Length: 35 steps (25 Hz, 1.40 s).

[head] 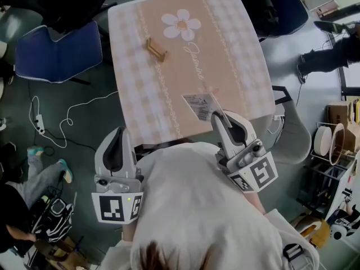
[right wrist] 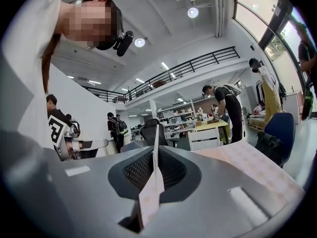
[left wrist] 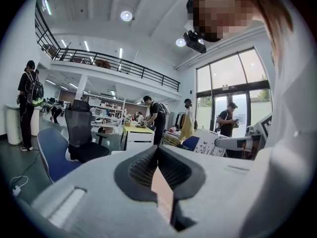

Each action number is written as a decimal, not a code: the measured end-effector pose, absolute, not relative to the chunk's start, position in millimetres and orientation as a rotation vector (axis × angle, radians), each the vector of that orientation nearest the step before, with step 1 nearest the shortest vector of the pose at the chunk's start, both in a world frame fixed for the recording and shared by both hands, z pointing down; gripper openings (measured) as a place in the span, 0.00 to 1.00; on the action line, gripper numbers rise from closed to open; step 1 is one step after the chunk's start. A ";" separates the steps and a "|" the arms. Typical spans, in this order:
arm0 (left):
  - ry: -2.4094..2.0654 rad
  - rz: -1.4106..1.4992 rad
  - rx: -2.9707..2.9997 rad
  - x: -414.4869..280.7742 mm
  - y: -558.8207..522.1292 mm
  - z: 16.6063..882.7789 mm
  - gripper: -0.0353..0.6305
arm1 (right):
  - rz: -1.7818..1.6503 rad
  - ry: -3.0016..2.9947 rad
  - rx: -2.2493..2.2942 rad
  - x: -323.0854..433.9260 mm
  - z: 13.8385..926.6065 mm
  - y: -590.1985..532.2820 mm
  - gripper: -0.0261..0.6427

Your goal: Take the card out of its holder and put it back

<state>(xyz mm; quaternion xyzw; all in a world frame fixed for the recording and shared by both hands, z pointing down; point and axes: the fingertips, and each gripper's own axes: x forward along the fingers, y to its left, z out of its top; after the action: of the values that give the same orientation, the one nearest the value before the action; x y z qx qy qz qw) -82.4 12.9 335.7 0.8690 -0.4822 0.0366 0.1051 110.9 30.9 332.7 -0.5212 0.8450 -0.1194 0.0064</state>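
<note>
A small wooden card holder stands empty on the far left part of the table's checked cloth. My right gripper is shut on a white printed card and holds it above the table's near edge, well short of the holder. In the right gripper view the card shows edge-on, pinched between the pads of the right gripper. My left gripper hangs off the table's near left corner with its jaws together and nothing in them; the left gripper view shows the left gripper the same way.
A blue chair stands left of the table and a dark chair at its far right corner. A white cable and power strip lie on the floor at left. Shelves with boxes stand at right. People are nearby.
</note>
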 end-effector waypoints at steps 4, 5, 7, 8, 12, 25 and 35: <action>-1.447 0.104 2.535 -86.9 10.9 337.5 0.05 | -0.379 2.635 -1.639 114.0 334.1 32.2 0.06; -1.448 0.103 2.534 -86.8 10.8 337.5 0.05 | -0.373 2.636 -1.646 115.4 334.4 32.3 0.06; -1.441 0.105 2.538 -84.8 11.0 337.0 0.05 | -0.377 2.641 -1.653 117.2 335.4 33.1 0.06; -1.435 0.107 2.543 -83.2 11.1 336.7 0.05 | -0.379 2.643 -1.654 117.5 335.7 33.2 0.06; -1.419 0.108 2.550 -79.5 10.7 336.4 0.05 | -0.378 2.655 -1.646 116.1 336.2 32.8 0.06; -1.404 0.107 2.561 -75.0 7.9 334.7 0.05 | -0.378 2.678 -1.633 112.3 337.9 29.0 0.06; -1.357 0.097 2.590 -69.6 4.8 333.0 0.05 | -0.381 2.662 -1.656 113.4 337.8 27.8 0.06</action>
<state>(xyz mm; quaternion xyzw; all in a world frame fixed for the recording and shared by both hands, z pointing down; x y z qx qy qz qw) -69.6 4.8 333.0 0.8802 -0.4610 0.0329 0.1079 113.4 27.8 337.8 -0.5244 0.8428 -0.1208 -0.0084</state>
